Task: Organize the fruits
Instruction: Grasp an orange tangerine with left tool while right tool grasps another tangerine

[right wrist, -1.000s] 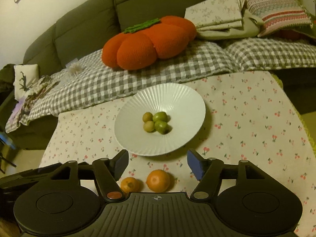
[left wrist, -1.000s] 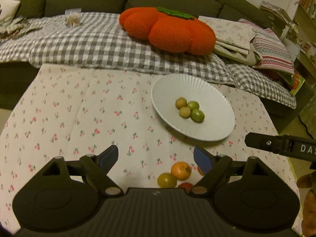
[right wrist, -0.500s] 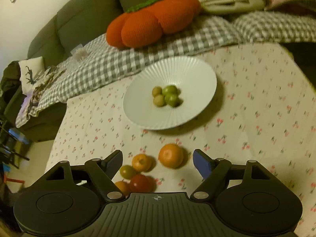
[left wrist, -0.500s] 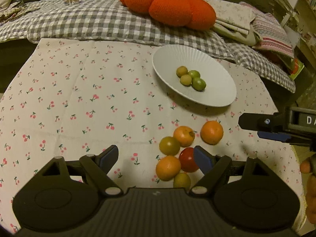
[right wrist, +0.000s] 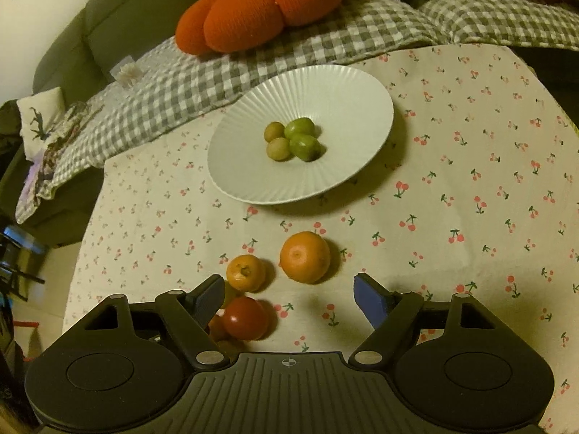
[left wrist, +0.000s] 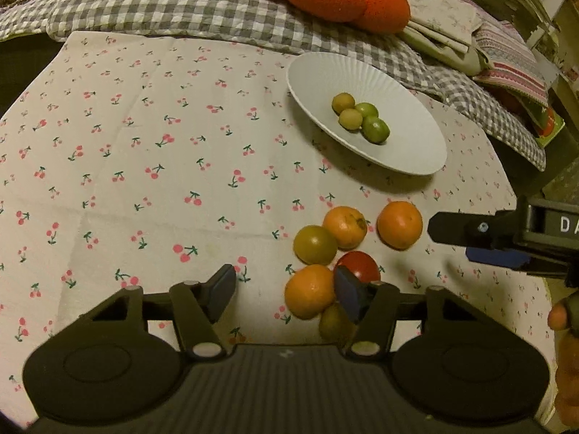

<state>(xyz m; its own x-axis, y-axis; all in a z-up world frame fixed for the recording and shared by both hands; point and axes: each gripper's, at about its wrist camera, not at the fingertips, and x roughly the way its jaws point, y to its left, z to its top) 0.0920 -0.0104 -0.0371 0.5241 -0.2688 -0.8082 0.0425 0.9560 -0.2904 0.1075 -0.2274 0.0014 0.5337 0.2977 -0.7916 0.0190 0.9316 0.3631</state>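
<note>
left hand-held gripper closing, an orange between its pads, not yet pinched. right hand-held gripper open, empty, just short of the largest orange. loose fruit sits near the white plate on the bench.

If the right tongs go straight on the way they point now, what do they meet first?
Probably the large orange, which lies just ahead of the open right tongs; depth is hard to judge.
</note>
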